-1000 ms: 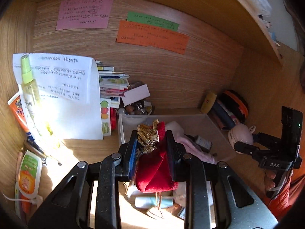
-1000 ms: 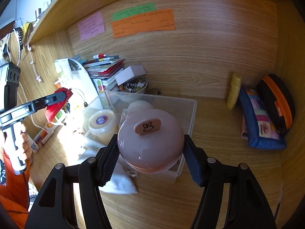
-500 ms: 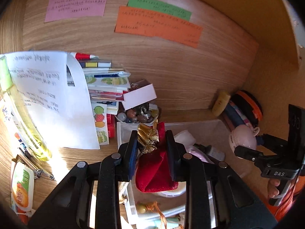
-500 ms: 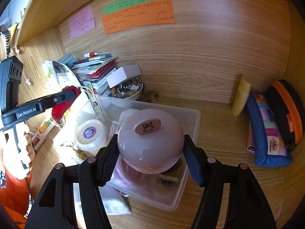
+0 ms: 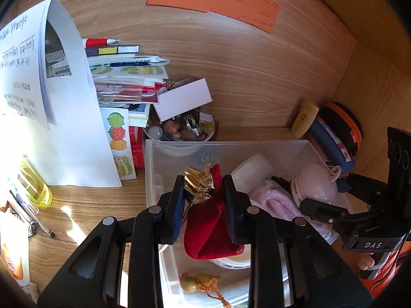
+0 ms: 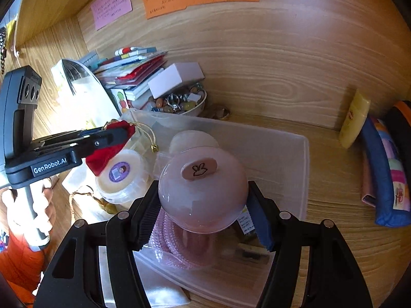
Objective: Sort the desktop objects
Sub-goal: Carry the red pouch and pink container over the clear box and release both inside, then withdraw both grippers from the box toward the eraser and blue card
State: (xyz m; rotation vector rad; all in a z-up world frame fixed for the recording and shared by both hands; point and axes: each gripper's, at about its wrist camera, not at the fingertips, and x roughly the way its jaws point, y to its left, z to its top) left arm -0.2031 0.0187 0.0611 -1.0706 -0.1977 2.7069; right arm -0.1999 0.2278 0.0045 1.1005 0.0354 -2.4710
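My left fingers (image 5: 204, 200) squeezing a red pouch (image 5: 210, 228), my right fingers (image 6: 203, 220) holding a round pink case (image 6: 203, 190), both over the clear bin (image 6: 282, 154).

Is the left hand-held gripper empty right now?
No, the left hand-held gripper is shut on a red pouch above the clear bin.

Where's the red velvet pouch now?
The red velvet pouch is clamped in the left gripper, held over the clear plastic bin; in the right wrist view it sits far left, above the round white tub.
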